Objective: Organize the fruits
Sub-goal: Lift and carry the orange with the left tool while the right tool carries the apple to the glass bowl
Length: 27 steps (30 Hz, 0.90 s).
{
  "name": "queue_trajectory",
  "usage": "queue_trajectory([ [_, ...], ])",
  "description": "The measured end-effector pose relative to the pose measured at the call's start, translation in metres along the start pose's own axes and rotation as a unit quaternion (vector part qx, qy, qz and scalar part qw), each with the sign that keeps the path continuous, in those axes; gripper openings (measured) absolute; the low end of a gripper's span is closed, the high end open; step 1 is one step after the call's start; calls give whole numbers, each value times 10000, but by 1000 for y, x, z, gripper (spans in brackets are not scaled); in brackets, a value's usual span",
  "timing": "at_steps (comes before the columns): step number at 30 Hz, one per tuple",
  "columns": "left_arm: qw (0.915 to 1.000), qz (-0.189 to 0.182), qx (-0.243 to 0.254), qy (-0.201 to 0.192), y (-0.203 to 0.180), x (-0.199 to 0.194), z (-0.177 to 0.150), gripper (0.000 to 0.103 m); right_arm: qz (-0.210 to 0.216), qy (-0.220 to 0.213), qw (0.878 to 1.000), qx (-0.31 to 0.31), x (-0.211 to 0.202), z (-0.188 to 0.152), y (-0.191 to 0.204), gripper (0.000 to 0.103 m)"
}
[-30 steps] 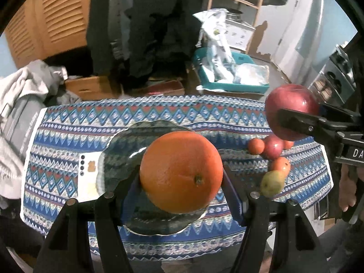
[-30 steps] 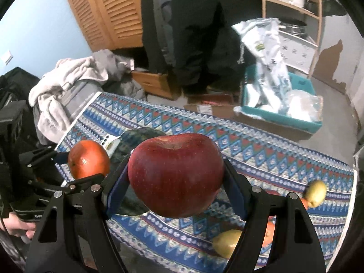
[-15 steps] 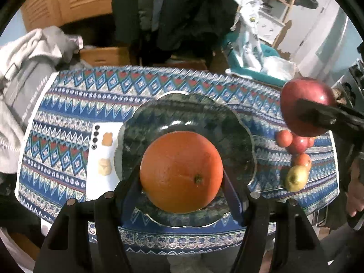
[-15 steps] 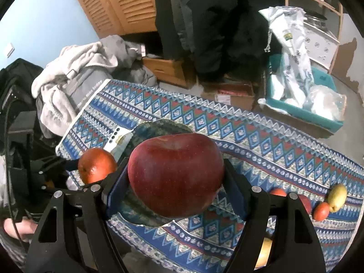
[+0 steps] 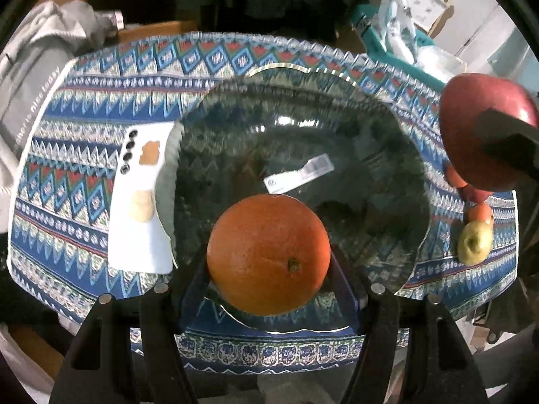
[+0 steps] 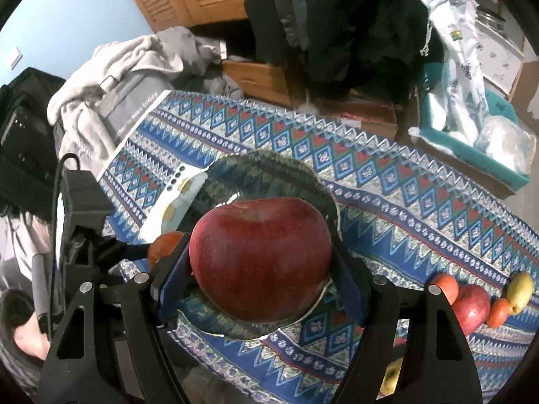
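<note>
Sticker (image 5: 299, 174) under glass plate (image 5: 337, 107) shows left only.

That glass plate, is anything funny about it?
Yes. The glass plate has a white barcode sticker on its middle, where fruit would sit. A white phone lies against its left rim, partly tucked under it. I see no crack or spill.

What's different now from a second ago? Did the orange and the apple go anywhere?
Both fruits moved in over the glass plate. The left gripper carried the orange forward and down toward it, and the right gripper brought the red apple over the plate too. Nothing was let go. The small fruits and the white phone stayed put on the tablecloth.
</note>
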<state>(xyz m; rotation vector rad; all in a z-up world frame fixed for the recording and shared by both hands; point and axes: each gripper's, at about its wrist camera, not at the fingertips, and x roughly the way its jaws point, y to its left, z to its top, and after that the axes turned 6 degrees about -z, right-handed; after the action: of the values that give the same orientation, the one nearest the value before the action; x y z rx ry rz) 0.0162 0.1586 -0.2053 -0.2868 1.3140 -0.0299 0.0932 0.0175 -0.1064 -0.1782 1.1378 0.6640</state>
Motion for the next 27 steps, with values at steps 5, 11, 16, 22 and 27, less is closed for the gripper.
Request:
queue_trajectory([
  [5,9995,-11,-17,318,0,18,-3,69,16,159,9999,-13,14,-7,2,77],
  [11,9985,26,48,536,-5,31,-6,69,38,316,9995,-5,26,-15,3,77],
  [16,9988,-45,21,482,-8,30,-1,69,36,401,9992,-19,34,-17,4,77],
  [22,9996,-3,-20,296,-4,10,11,76,48,496,9987,-50,44,-20,6,77],
  [27,9994,-58,-116,313,3,-2,10,76,75,638,9979,-74,58,-24,6,77],
])
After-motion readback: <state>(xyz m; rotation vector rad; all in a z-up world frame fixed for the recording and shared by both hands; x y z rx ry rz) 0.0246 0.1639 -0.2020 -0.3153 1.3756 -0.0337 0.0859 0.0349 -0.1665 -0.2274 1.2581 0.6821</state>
